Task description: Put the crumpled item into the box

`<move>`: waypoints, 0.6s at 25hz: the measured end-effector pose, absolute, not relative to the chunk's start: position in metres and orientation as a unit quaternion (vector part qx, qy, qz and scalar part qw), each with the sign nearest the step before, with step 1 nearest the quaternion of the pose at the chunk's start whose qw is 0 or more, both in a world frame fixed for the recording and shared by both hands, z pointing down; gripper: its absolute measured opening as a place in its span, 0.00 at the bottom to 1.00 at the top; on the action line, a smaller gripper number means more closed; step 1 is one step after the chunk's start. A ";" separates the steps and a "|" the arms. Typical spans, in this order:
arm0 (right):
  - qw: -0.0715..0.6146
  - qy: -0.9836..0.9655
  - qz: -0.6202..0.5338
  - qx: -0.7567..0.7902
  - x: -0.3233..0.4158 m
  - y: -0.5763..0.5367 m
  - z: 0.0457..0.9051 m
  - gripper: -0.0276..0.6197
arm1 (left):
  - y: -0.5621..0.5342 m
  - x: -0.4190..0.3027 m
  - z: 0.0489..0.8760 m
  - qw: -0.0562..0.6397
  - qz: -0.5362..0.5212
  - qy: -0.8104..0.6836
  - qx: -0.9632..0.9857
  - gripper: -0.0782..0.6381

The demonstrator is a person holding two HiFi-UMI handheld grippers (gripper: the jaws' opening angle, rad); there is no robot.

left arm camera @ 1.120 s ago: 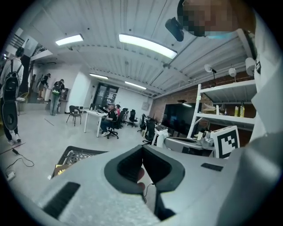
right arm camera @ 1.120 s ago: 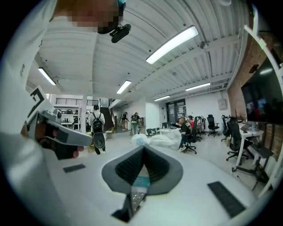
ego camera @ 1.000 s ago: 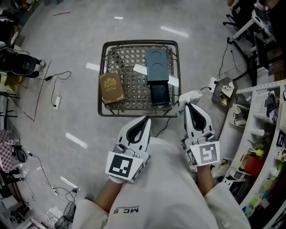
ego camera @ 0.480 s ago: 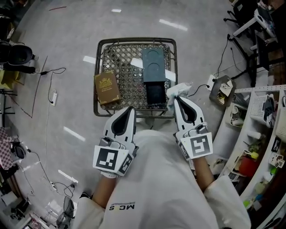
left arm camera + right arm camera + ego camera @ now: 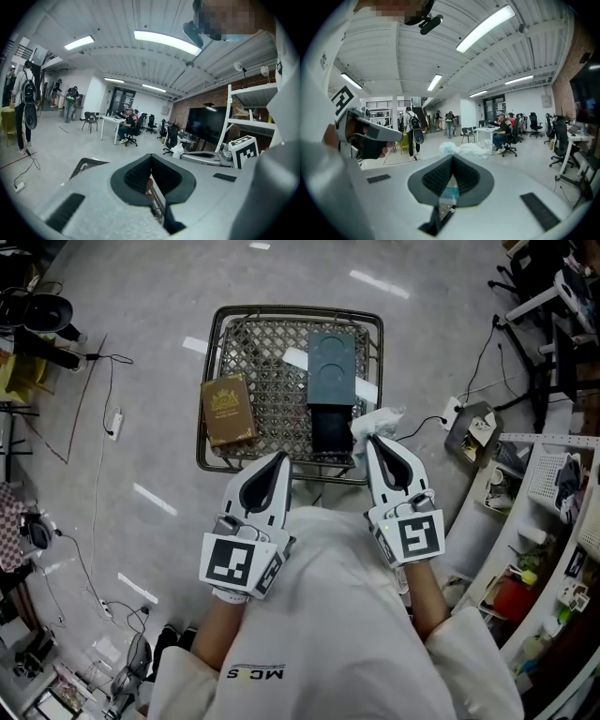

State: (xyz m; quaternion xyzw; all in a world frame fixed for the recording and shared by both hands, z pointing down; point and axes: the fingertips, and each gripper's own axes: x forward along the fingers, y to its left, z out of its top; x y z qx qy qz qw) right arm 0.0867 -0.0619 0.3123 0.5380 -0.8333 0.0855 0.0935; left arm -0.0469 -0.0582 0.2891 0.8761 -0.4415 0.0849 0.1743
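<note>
The right gripper (image 5: 370,441) has its jaws pinched together on the crumpled white wrapper (image 5: 376,420). The wrapper bunches just past the tips, beside the right edge of the dark teal box (image 5: 330,381) in the wire basket (image 5: 221,343). The left gripper (image 5: 279,460) is closed on nothing, near the basket's front rim.

The right claw (image 5: 375,441) covers the near part of the crumpled item (image 5: 382,418) at the wire desk's (image 5: 272,381) right near corner. In the right gripper view its pinched end is lost between the closed jaws. The box (image 5: 330,432) interior, on the desk's right side, is too dark to make out. The left claw (image 5: 278,457) hides part of the desk's near rim. Print on the brown book (image 5: 228,409), desk's left side, is too small to read.
</note>
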 end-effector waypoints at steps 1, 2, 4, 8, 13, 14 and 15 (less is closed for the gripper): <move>0.096 -0.834 0.089 0.536 0.087 -0.064 0.316 0.07 | -0.059 -0.047 0.292 0.176 0.088 -0.442 0.875 0.14; 0.098 -0.835 0.092 0.534 0.086 -0.067 0.321 0.07 | -0.061 -0.046 0.296 0.179 0.091 -0.443 0.874 0.14; 0.103 -0.836 0.100 0.530 0.085 -0.071 0.333 0.07 | -0.063 -0.046 0.304 0.184 0.098 -0.444 0.871 0.14; 0.116 -0.835 0.115 0.526 0.085 -0.081 0.361 0.07 | -0.068 -0.044 0.320 0.201 0.102 -0.446 0.866 0.14; 0.116 -0.835 0.119 0.524 0.082 -0.098 0.393 0.07 | -0.076 -0.043 0.349 0.219 0.110 -0.445 0.862 0.14; 0.120 -0.835 0.115 0.524 0.082 -0.101 0.399 0.07 | -0.077 -0.044 0.353 0.221 0.111 -0.447 0.860 0.14; 0.124 -0.835 0.113 0.523 0.081 -0.105 0.406 0.07 | -0.078 -0.045 0.356 0.223 0.111 -0.450 0.858 0.14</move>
